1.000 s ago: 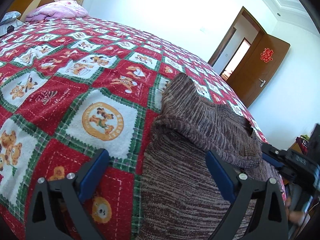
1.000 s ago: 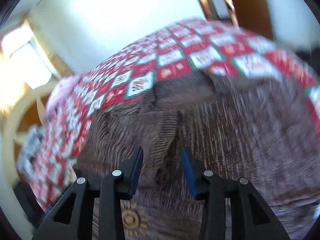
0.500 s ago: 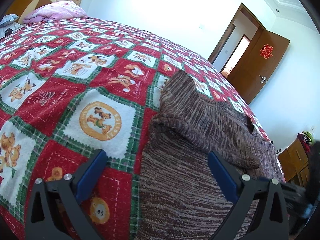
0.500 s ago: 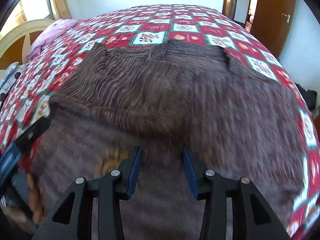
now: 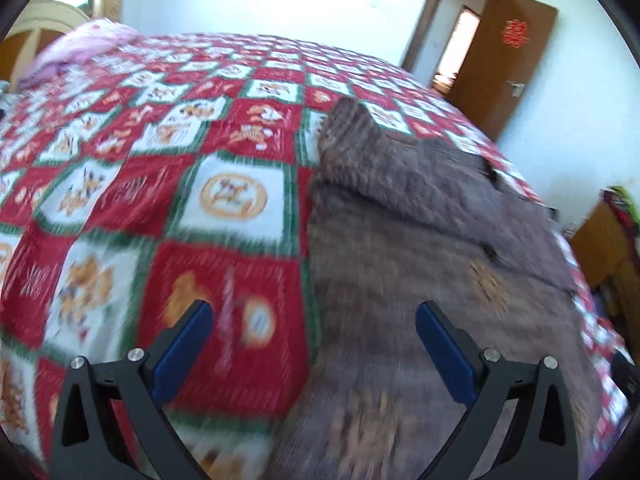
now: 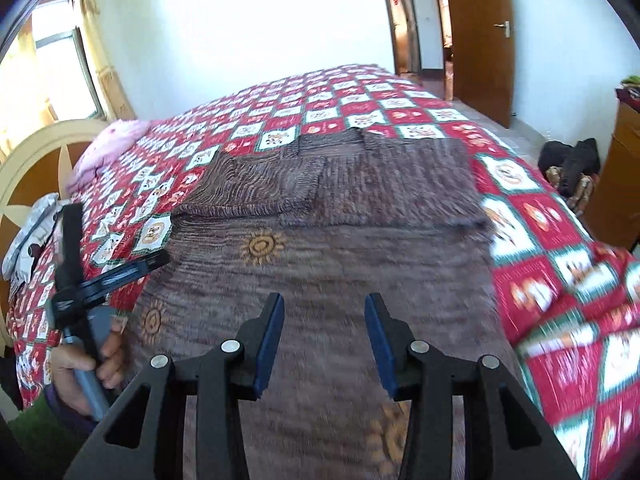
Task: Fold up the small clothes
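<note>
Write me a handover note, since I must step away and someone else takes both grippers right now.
Left gripper: open, empty, over the sweater's left edge.
Right gripper: open, empty, above the sweater's near part.
Brown knit sweater lies flat on the red checked bedspread.
Done: both sleeves folded in across the chest.
Left: fold the body over, probably hem toward collar, then tidy it.

Left tool (image 5: 314, 322) gapes wide; right tool (image 6: 324, 314) parted.
</note>
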`<state>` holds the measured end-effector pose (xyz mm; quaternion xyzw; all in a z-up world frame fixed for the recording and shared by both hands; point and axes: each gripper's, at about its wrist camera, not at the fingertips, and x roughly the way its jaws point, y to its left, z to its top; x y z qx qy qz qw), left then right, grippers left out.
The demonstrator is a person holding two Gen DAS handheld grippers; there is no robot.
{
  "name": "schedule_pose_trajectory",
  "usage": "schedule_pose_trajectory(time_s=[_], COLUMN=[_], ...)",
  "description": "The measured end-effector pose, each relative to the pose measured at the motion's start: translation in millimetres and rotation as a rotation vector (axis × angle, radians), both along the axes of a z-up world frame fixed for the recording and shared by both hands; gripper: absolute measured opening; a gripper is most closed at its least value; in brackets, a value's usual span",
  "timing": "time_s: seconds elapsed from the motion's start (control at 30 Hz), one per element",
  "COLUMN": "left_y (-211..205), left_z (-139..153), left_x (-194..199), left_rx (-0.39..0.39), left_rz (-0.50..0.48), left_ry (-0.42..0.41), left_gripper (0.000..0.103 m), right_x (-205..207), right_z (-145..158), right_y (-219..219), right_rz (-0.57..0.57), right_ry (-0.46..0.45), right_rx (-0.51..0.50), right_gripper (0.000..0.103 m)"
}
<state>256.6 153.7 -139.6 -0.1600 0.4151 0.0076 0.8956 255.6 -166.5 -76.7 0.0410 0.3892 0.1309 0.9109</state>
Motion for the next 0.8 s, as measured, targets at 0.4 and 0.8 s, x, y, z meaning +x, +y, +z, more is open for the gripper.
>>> schedule_pose_trajectory(time_s=[0.4,0.8], left_y=[41,14], left_z=[1,-22], left_x=[-116,-141], left_rx=[-0.125,-0.184], left_rz=[-0.276,-0.365], left_ry=[0.066,0.166], left_gripper=[0.089,0.088], right_x=[-100,-139], right_z=[-17,-48], right_y=[-89,-106], right_rz=[-0.164,-0.234], right_ry=[0.130,0.197], right_rx=[-0.038,-0.020], right_gripper=[0.044,0.044])
